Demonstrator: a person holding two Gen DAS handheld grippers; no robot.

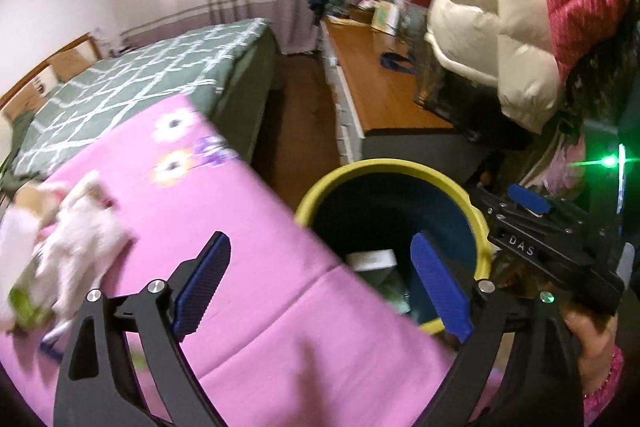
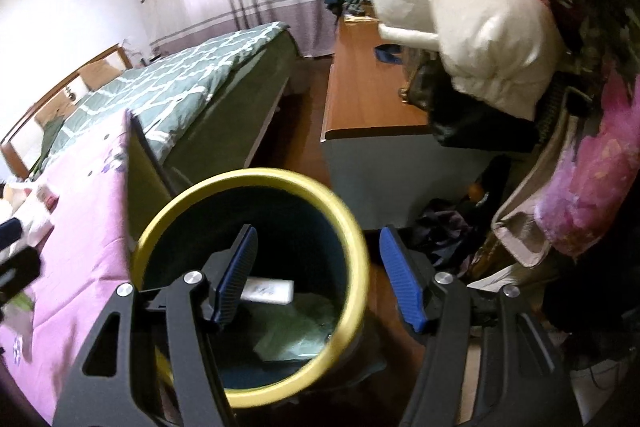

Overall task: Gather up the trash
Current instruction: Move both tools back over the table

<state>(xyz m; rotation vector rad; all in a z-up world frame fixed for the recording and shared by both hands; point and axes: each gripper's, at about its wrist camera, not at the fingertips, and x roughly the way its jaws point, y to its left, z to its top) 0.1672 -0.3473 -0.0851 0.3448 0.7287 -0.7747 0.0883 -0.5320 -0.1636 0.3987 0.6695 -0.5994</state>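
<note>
Hovering with fingers spread wide and nothing between them: left gripper over pink bedsheet, right gripper above yellow-rimmed trash bin holding white wrapper. Farther left, crumpled tissues on sheet.

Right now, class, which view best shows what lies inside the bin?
The right wrist view. It looks almost straight down into the bin, showing a white packet and green wrapper at the bottom. The left wrist view sees the bin at a slant; the pink cloth and the claw hide most of its contents.
</note>
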